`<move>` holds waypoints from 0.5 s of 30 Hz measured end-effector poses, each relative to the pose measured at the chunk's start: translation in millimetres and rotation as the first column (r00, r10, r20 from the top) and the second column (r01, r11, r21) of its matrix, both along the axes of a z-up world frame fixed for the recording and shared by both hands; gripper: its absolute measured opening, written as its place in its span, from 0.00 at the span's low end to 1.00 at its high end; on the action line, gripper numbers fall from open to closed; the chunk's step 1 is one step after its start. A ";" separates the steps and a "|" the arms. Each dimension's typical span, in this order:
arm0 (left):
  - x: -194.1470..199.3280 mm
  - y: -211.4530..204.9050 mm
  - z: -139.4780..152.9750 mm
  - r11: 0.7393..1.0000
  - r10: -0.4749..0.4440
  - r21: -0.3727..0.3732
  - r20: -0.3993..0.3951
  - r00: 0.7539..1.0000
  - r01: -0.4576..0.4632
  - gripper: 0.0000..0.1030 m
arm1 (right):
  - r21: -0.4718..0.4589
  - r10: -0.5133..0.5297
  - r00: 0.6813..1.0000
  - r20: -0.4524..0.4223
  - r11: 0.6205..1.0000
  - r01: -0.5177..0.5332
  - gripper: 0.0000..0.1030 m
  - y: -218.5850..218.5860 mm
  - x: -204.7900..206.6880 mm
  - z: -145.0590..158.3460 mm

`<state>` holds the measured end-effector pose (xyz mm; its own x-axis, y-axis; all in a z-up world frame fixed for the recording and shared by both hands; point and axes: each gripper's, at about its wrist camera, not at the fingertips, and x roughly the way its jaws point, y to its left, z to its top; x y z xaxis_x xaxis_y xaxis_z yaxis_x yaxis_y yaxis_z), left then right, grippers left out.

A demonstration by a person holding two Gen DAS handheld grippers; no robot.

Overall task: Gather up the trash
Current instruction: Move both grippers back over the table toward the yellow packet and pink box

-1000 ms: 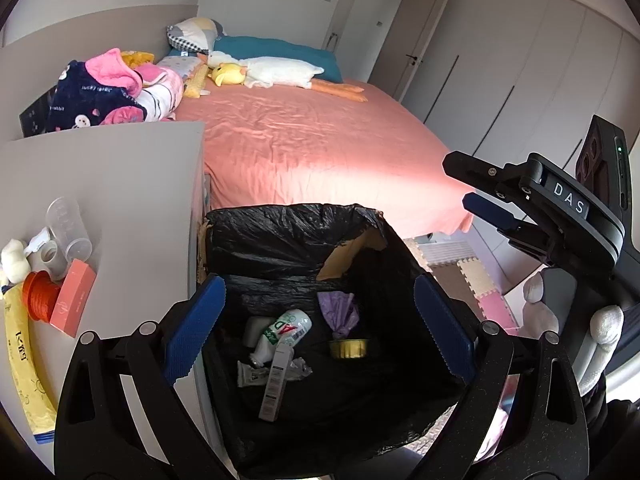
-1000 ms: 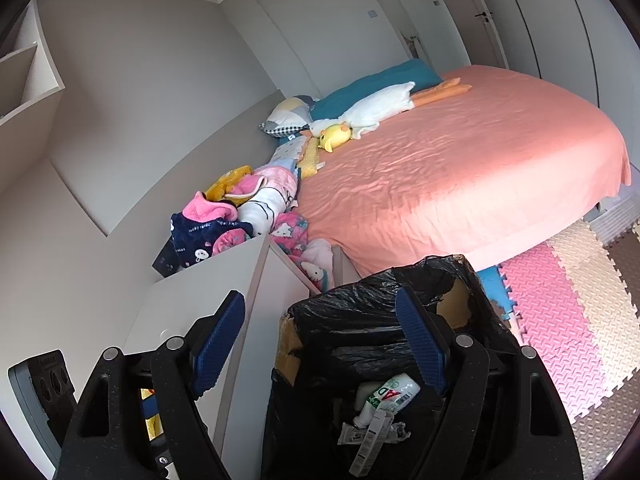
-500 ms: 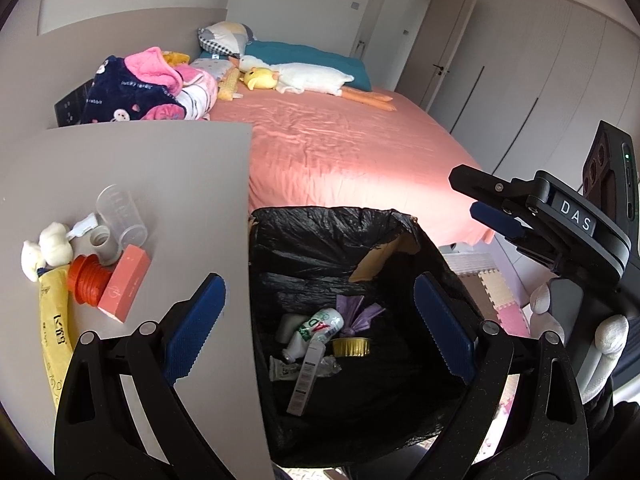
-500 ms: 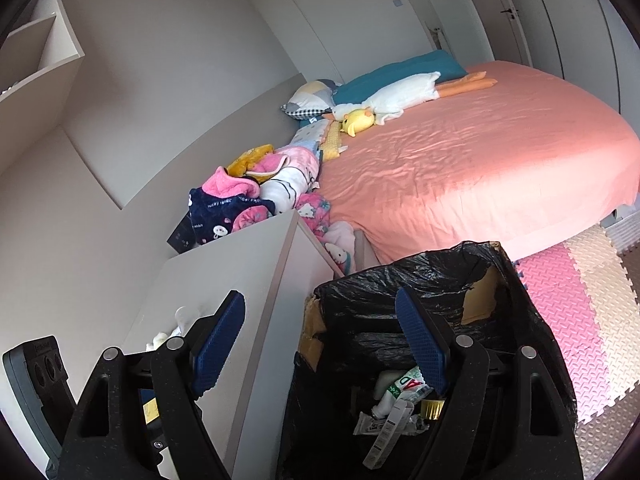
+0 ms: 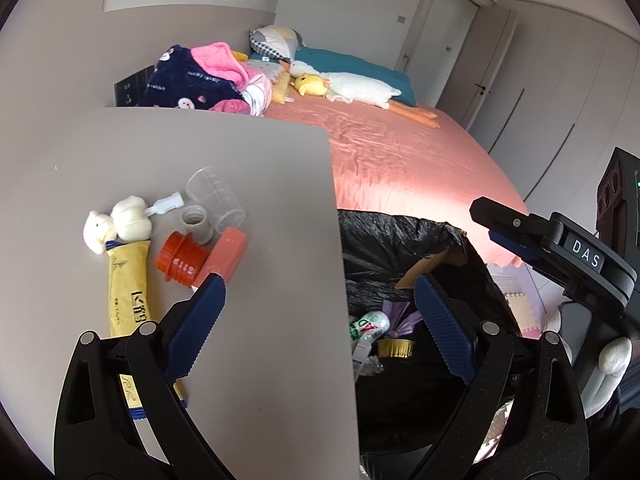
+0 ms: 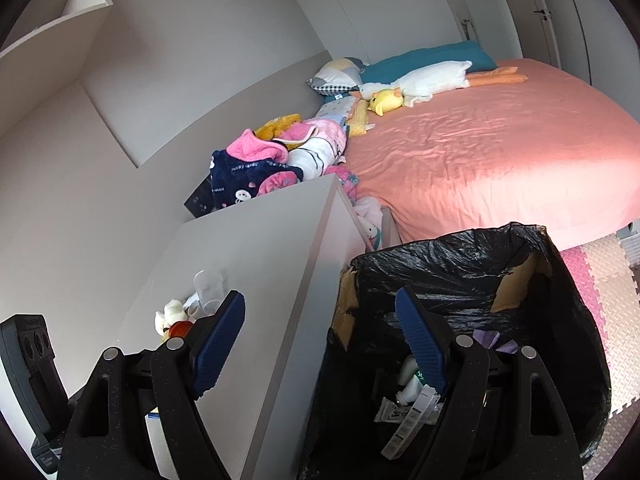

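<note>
Blue-padded left gripper (image 5: 320, 328) hangs spread and empty; right gripper (image 6: 320, 338) likewise. At 10 o'clock on the cabinet (image 5: 256, 184) lie a yellow tube (image 5: 126, 284), orange cap (image 5: 180, 258), pink box (image 5: 226, 250). Bin (image 5: 400, 240) at 2 o'clock.

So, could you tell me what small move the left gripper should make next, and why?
Probably ease the left gripper forward and left toward the orange cap. Its jaws are open and empty, and the cap lies among litter on the grey cabinet top beside the black-lined bin.
</note>
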<state>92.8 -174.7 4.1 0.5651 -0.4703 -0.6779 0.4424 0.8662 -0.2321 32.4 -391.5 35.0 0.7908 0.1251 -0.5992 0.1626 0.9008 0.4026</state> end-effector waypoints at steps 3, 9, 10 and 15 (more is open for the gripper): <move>1.5 10.5 -0.8 0.999 0.038 0.013 0.013 0.999 -0.038 0.89 | -0.015 0.023 1.000 -0.005 1.000 -0.024 0.76 11.0 4.9 -2.1; 6.5 29.2 -5.7 0.994 0.094 0.051 0.019 0.995 -0.095 0.89 | -0.020 0.067 0.997 -0.025 0.998 -0.068 0.73 31.3 14.3 -6.7; 6.9 32.4 -6.3 0.993 0.101 0.054 0.020 0.995 -0.102 0.89 | -0.022 0.075 0.997 -0.027 0.997 -0.075 0.70 35.1 16.1 -7.4; 9.8 49.3 -9.8 0.984 0.160 0.072 0.030 0.987 -0.162 0.88 | -0.005 0.119 0.991 -0.057 0.993 -0.119 0.52 53.3 27.7 -13.8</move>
<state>102.6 -125.4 -5.7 0.6455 -0.3209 -0.6930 0.3007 0.9409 -0.1555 60.1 -338.2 21.2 0.7355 0.2113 -0.6437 0.0759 0.9184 0.3882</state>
